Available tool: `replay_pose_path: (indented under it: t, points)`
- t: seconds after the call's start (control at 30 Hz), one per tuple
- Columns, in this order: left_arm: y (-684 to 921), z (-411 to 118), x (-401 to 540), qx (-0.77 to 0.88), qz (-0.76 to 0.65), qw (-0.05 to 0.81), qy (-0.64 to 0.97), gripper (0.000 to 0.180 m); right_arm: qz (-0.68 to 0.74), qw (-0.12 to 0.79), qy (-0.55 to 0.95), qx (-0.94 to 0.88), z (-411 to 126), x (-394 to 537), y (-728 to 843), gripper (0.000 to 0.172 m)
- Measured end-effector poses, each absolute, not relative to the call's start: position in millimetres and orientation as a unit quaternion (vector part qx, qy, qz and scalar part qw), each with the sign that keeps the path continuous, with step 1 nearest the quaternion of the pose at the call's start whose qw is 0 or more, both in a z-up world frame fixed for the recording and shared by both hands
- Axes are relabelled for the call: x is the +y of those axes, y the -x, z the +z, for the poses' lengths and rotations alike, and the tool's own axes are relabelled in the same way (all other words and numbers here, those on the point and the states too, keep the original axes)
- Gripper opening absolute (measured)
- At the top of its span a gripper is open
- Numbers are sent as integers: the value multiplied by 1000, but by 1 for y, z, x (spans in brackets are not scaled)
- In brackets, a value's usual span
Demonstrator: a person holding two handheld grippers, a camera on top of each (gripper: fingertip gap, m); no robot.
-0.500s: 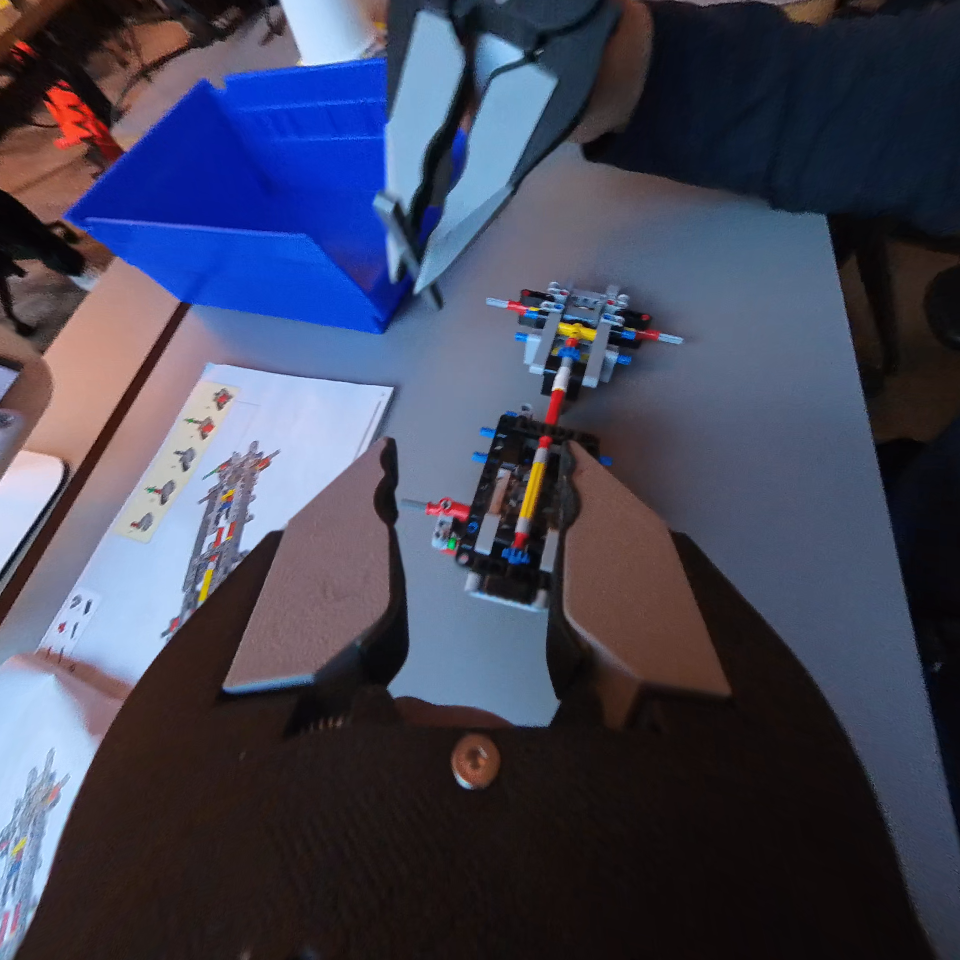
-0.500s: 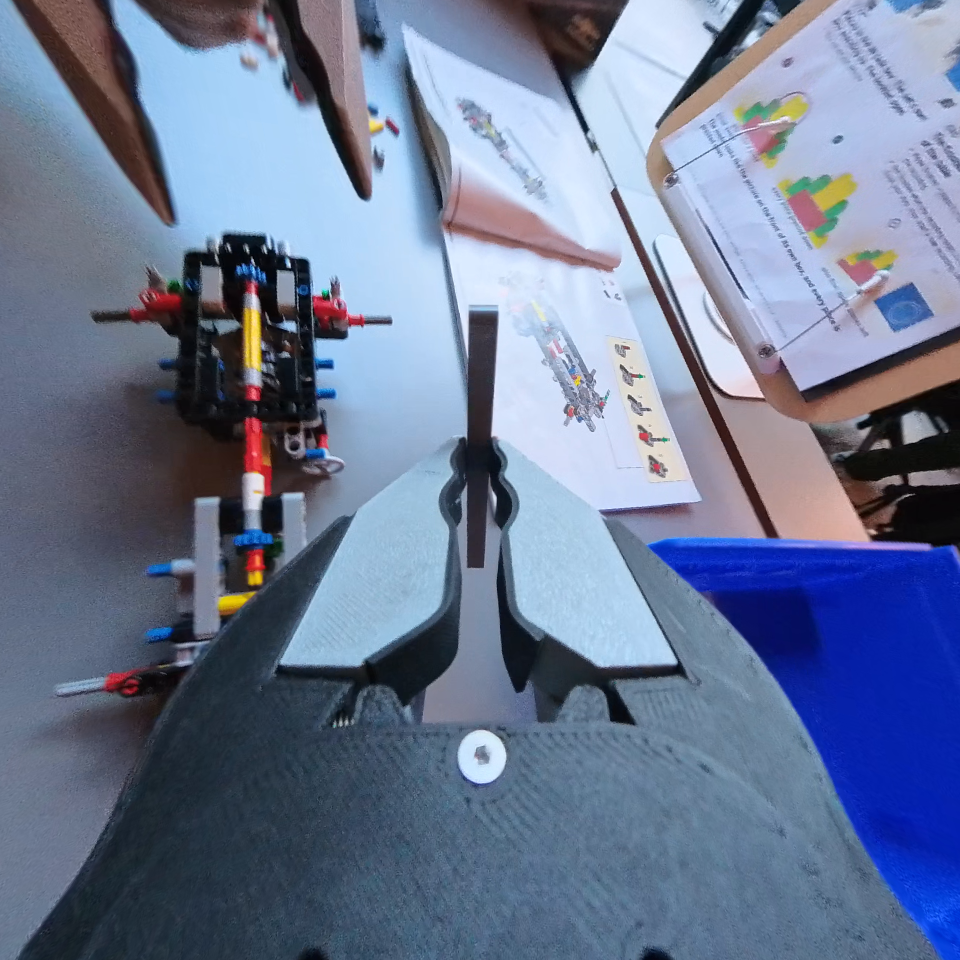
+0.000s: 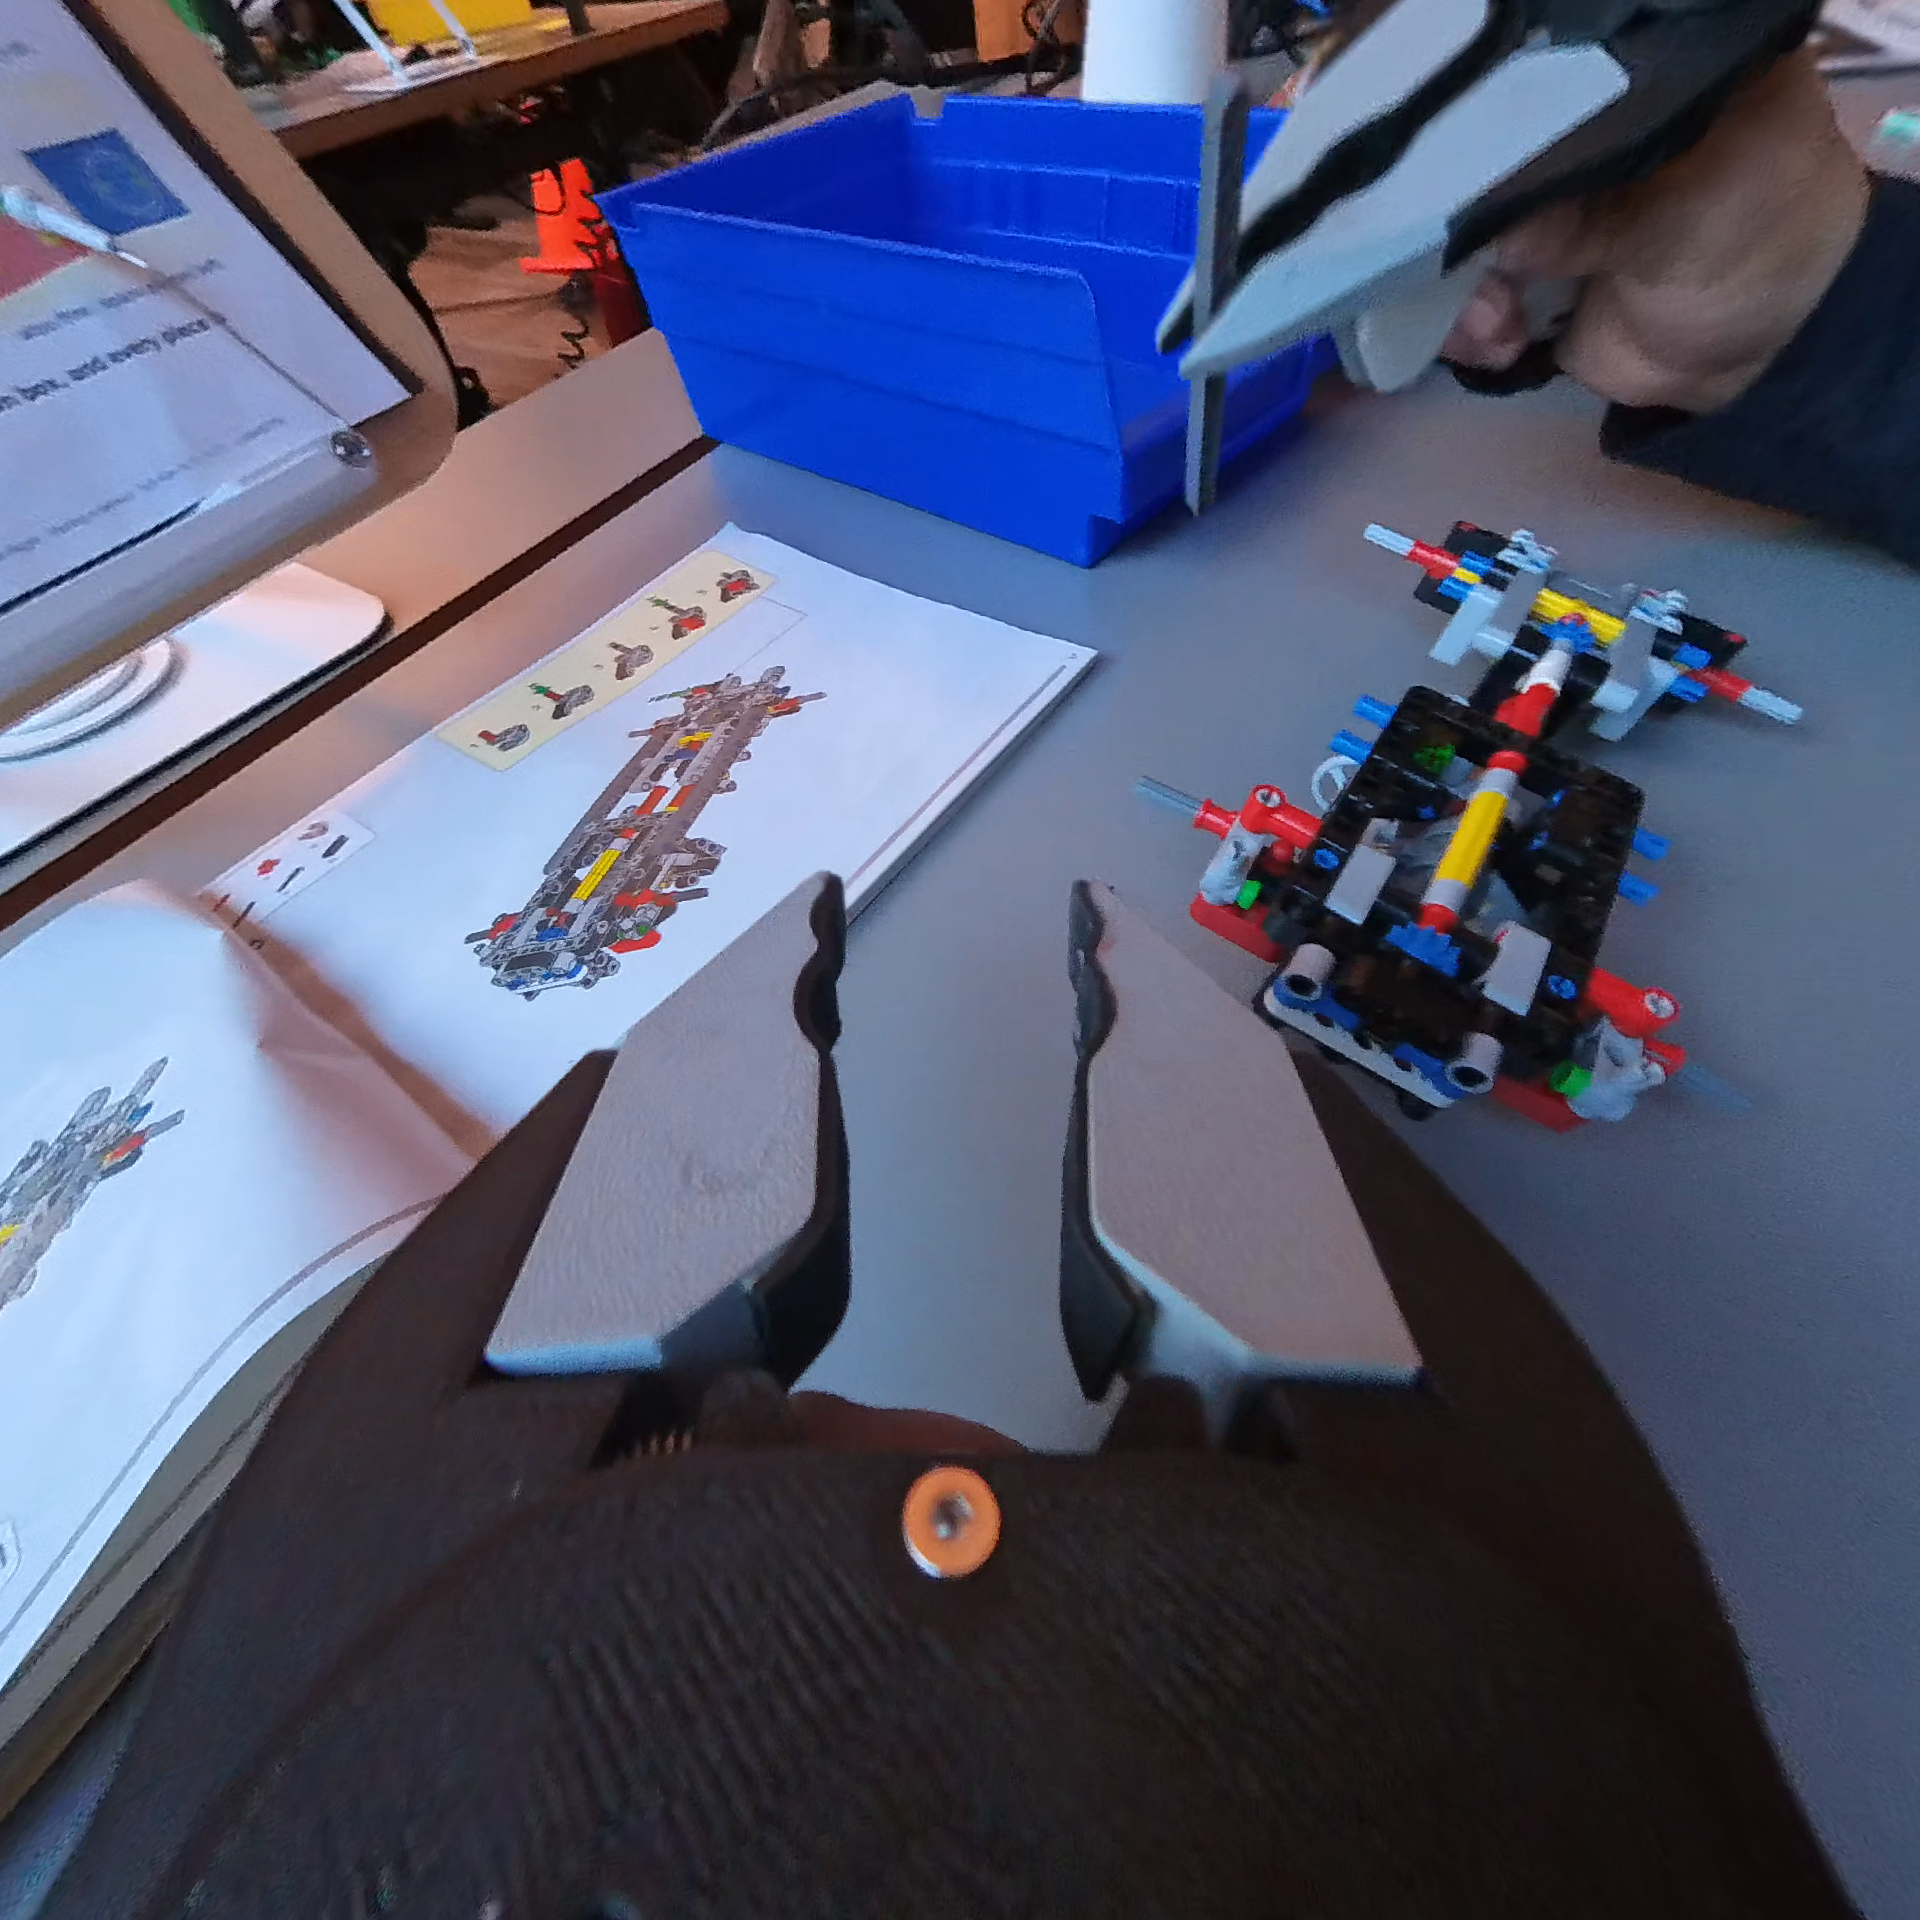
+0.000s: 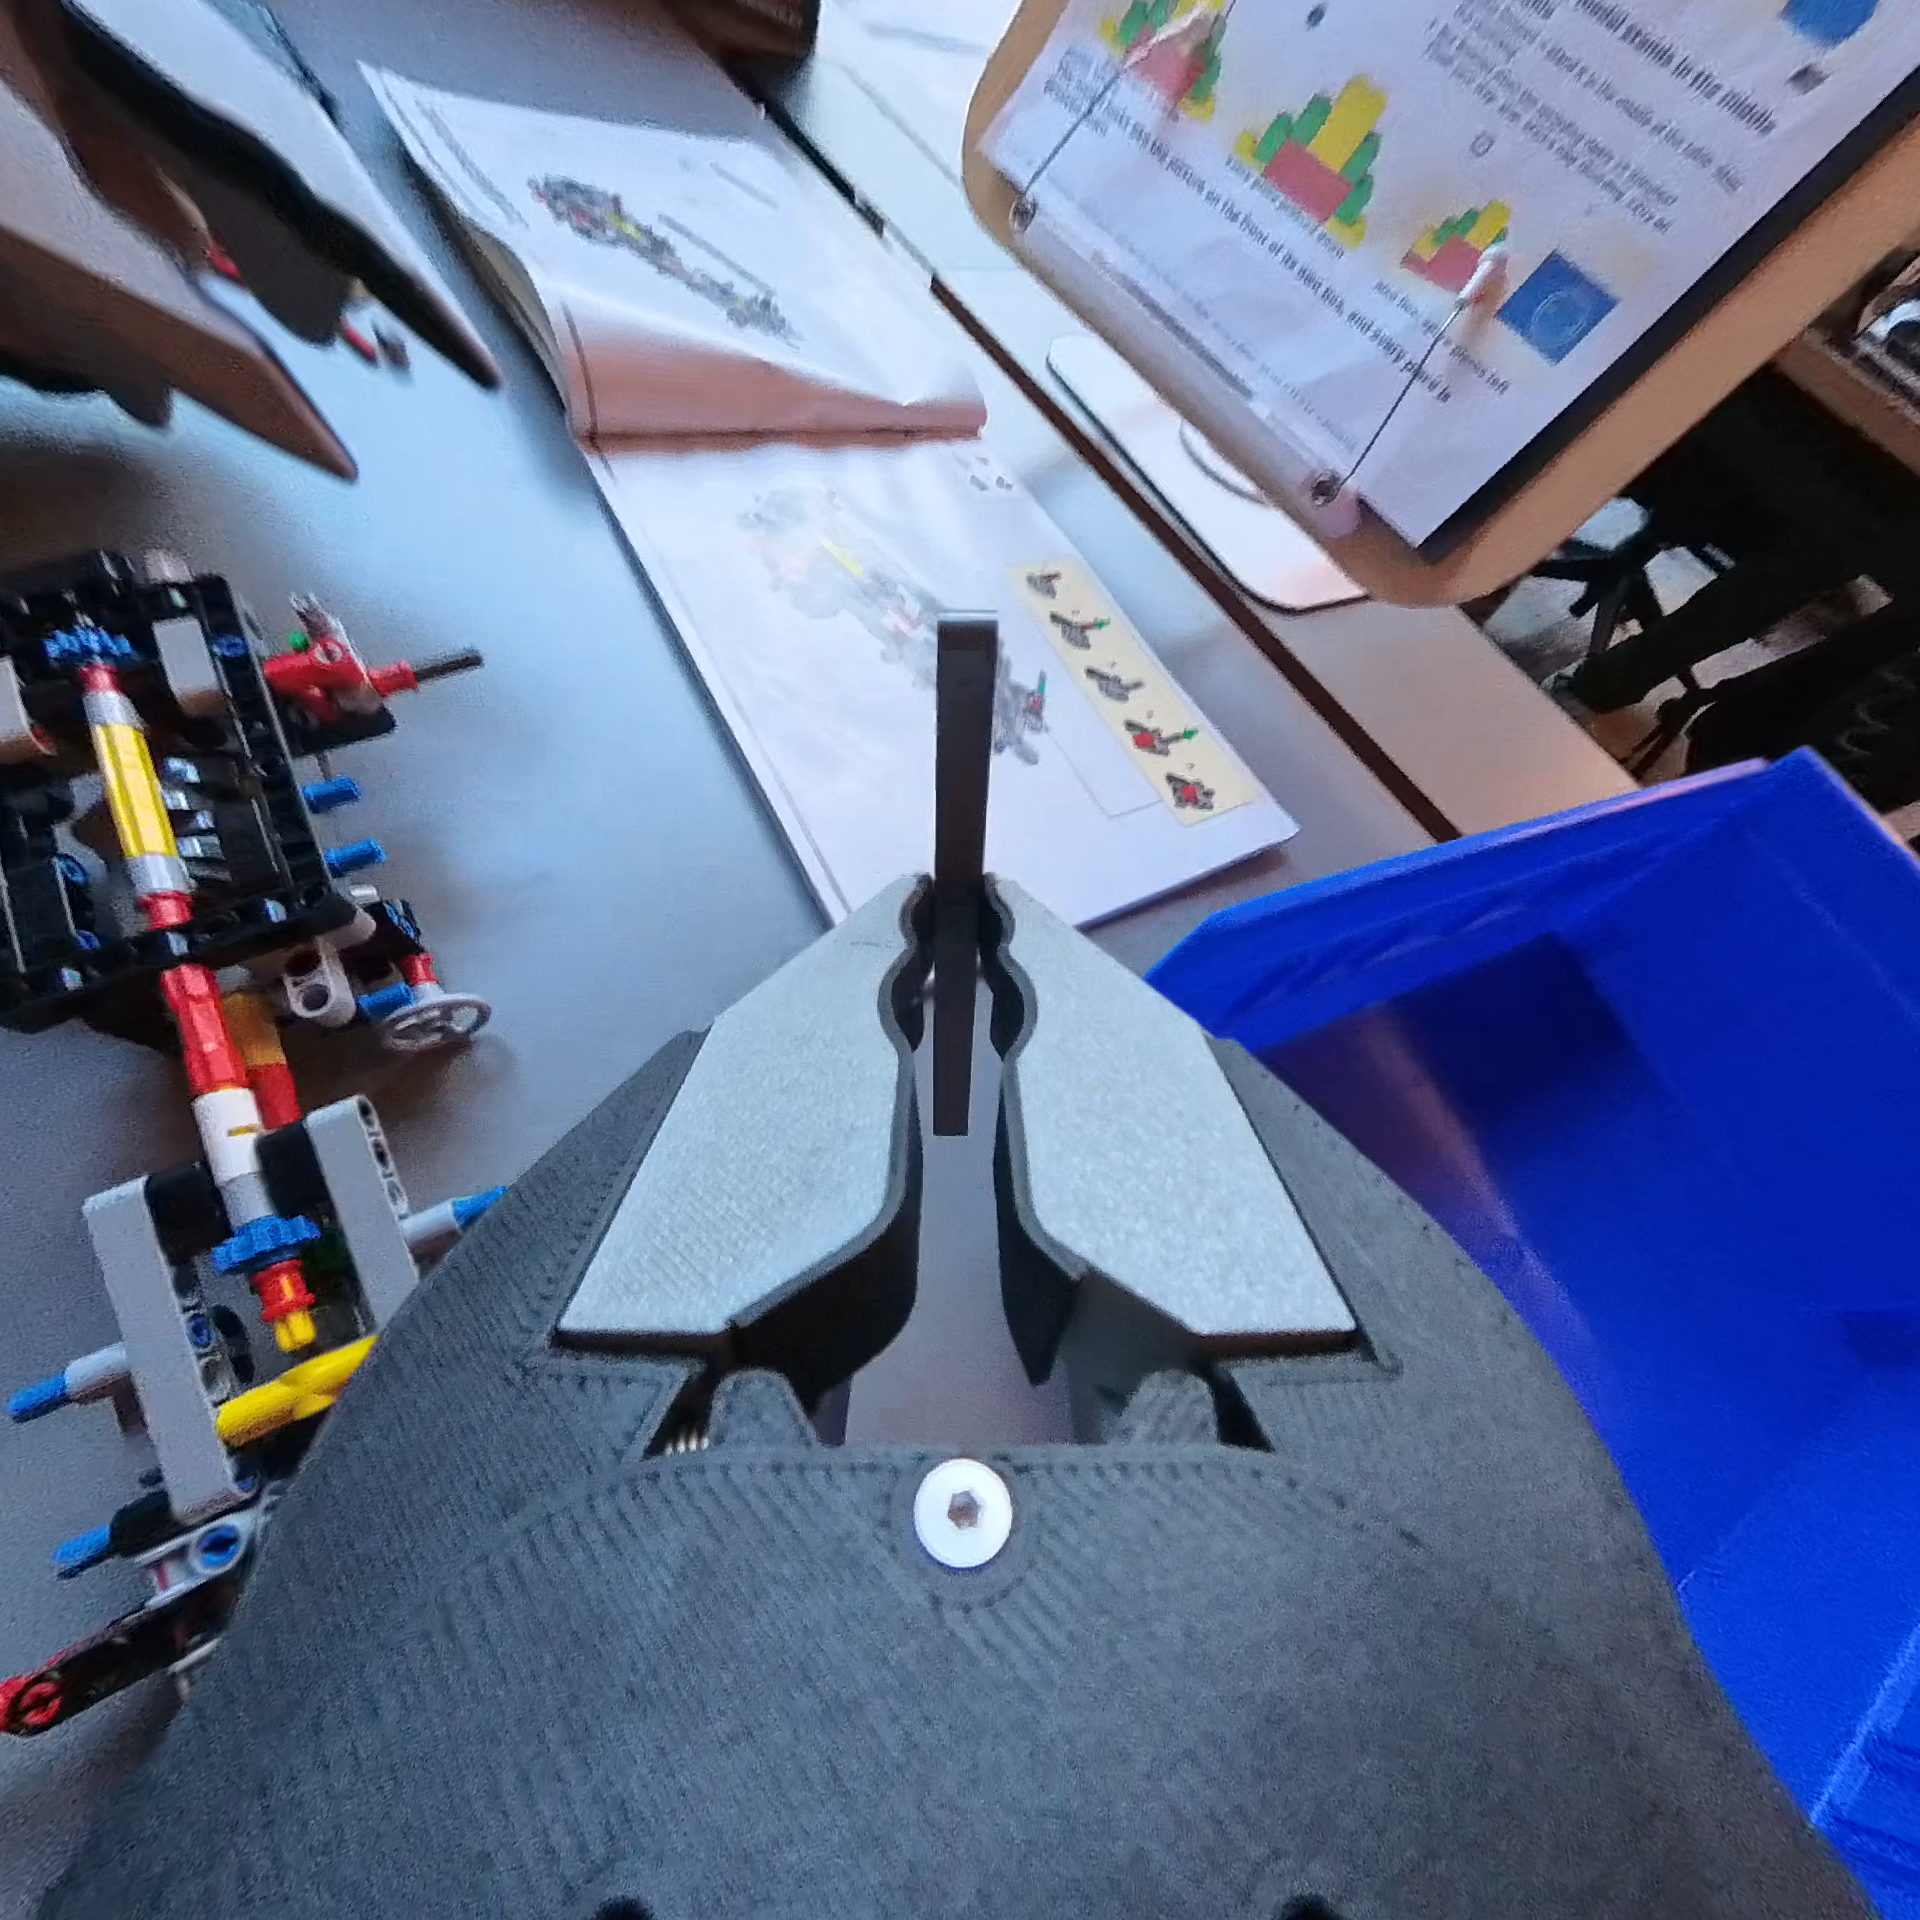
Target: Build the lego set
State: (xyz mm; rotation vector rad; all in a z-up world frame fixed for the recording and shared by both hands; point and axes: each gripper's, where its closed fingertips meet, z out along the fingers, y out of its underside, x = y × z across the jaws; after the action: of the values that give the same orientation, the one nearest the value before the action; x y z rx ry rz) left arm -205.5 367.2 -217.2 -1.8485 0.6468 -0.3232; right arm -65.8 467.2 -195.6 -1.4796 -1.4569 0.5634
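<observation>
My right gripper point(image 4: 958, 914) is shut on a long dark grey beam point(image 4: 964, 748) that sticks out past the fingertips, held above the table beside the blue bin point(image 4: 1558, 1039). It also shows in the left wrist view point(image 3: 1210, 343), with the beam point(image 3: 1214, 260) hanging down in front of the bin point(image 3: 935, 312). My left gripper point(image 3: 951, 904) is open and empty above the bare table, between the open instruction booklet point(image 3: 831, 727) and the brick-built chassis model point(image 3: 1455, 883). The model also lies at the left in the right wrist view point(image 4: 156, 831).
A monitor on a stand with printed sheets clipped to it point(image 3: 156, 312) stands on the neighbouring table at the left. A hand in a dark sleeve point(image 3: 1714, 291) holds the right gripper. Cluttered tables and an orange cone point(image 3: 561, 218) lie behind. About 20 cm separates my left fingertips from my right.
My left gripper has drawn back and to the left off the chassis model, and its jaws have narrowed somewhat. The right gripper keeps hold of the beam and has shifted slightly.
</observation>
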Motion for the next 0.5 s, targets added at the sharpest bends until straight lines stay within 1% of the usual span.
replay_pose_path:
  t: [0.17,0.3,0.5]
  points:
    - [222,-219,374,219,-123,549,797,25,191,457,609,-620,-216,468,69,5]
    - [233,-239,379,202,-105,520,823,24,181,434,616,-632,-230,469,71,5]
    - [229,-244,378,215,-110,507,827,22,219,402,626,-631,-239,465,74,5]
